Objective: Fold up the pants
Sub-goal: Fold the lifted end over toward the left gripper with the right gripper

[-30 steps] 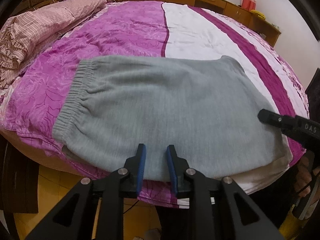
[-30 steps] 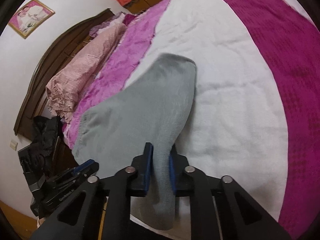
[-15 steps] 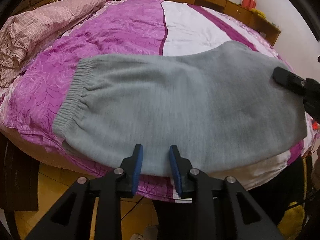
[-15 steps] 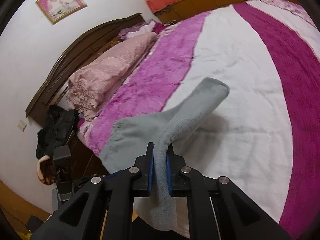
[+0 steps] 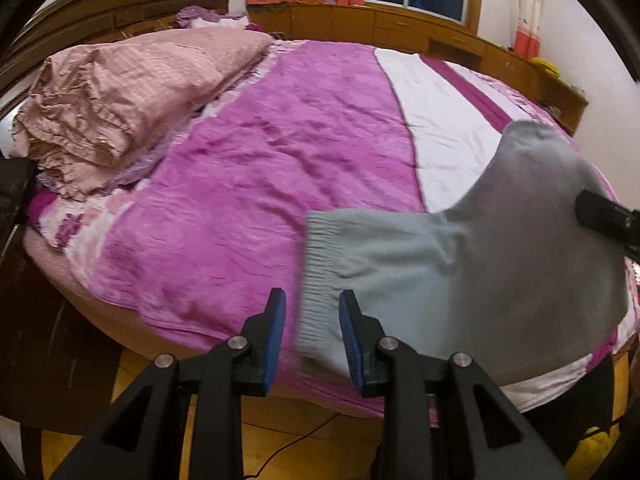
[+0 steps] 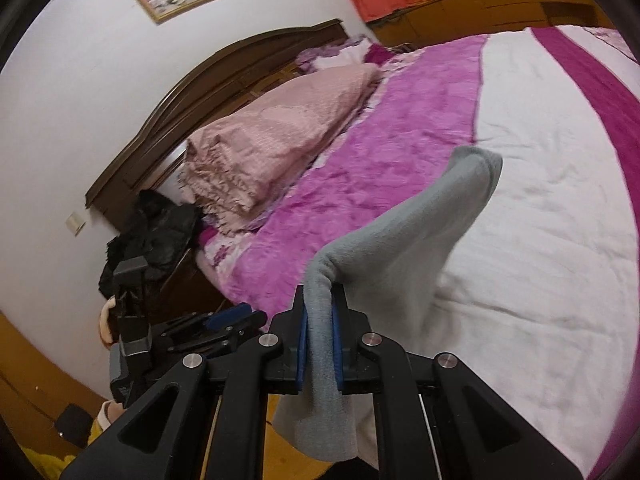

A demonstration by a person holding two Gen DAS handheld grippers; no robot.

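Note:
Grey knit pants [image 5: 480, 280] lie near the front edge of the bed [image 5: 260, 200]. Their ribbed waistband points left. My left gripper [image 5: 312, 336] is open, and the waistband's near corner sits between its blue pads [image 5: 274, 340] without being pinched. My right gripper [image 6: 320, 340] is shut on a fold of the pants [image 6: 400, 248] at the leg end and holds that end up off the white stripe of the cover. The far corner [image 6: 476, 164] sticks up in the air. The right gripper's dark tip [image 5: 600, 216] shows at the right. The left gripper [image 6: 236, 318] shows low left, with no cloth seen in it.
A folded pink quilt [image 5: 120, 100] lies at the head of the bed, in front of a dark wooden headboard [image 6: 224, 64]. Black clothing [image 6: 152, 236] is piled beside the bed. Wooden cabinets [image 5: 400, 28] run under the window. A cable crosses the yellow floor [image 5: 280, 452].
The right gripper has raised the pants' leg end off the bed and carried it up and toward the waistband. The left gripper has shifted left to the waistband corner, its jaws slightly wider.

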